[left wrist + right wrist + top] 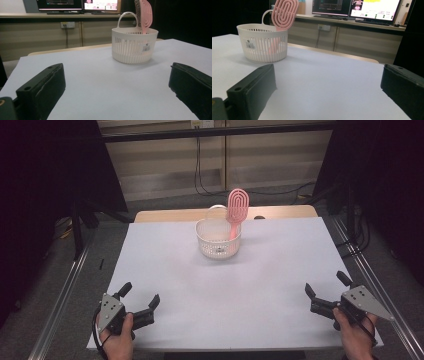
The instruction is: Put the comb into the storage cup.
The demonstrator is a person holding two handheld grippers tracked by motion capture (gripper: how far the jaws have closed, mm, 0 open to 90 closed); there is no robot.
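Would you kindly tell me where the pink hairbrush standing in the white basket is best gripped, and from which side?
I'd grip the pink hairbrush by its oval slotted head, which rises clear above the white basket rim while the handle sits inside. Come from above on the right side, where it leans; the right claw, its jaws apart, looks better placed.

Only obstacle: white basket (218, 240) with pink brush (236, 209) standing in it, near table (280, 270) far edge, centre. Bare sheet everywhere else, near edge to both sides.
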